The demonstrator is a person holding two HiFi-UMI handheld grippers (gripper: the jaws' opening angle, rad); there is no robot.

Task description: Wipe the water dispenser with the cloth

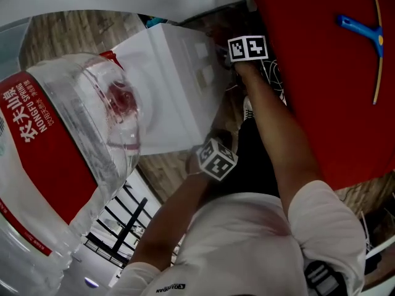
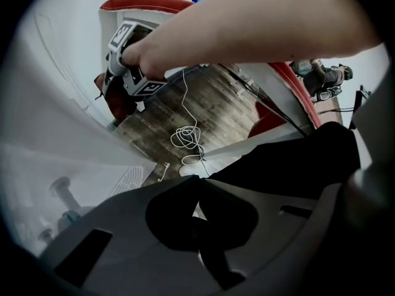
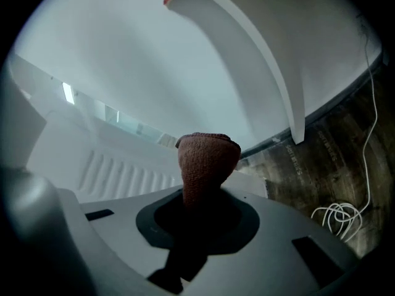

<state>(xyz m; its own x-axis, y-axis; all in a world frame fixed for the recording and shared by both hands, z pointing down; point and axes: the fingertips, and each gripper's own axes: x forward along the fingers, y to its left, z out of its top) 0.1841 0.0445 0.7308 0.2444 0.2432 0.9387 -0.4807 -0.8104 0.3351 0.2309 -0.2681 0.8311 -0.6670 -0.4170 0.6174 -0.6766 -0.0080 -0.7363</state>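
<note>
- Head view: the water dispenser sat at centre, with one big bottle on it filling 7 to 10 o'clock.
- The edge of the red surface ran from 12 down to 4 o'clock. The floor gap between it and the dispenser was narrow and taken up by the person's right arm and legs.
- The most open room was the wood floor, at centre in the left gripper view and at 3 to 5 o'clock in the right gripper view.
- Right gripper view: the white dispenser panel covered 9 to 1 o'clock, with a ribbed section at 8 o'clock and one white edge dropping from 12 towards 3.
- Counts: 1 dispenser, 1 bottle, 1 cloth, 2 grippers, 1 coiled white cable, 1 blue-handled tool on the red surface.
- The right gripper was clamped on the brown cloth. The cloth stuck up out of the jaws towards 12 o'clock, close to the dispenser panel; contact couldn't be told.
- The left gripper had its jaws together with nothing between them. It was beside the dispenser at 6 o'clock of it in the head view, apart from the cloth.
- From the left gripper, the right gripper and so the cloth lay at 11 o'clock.
</note>
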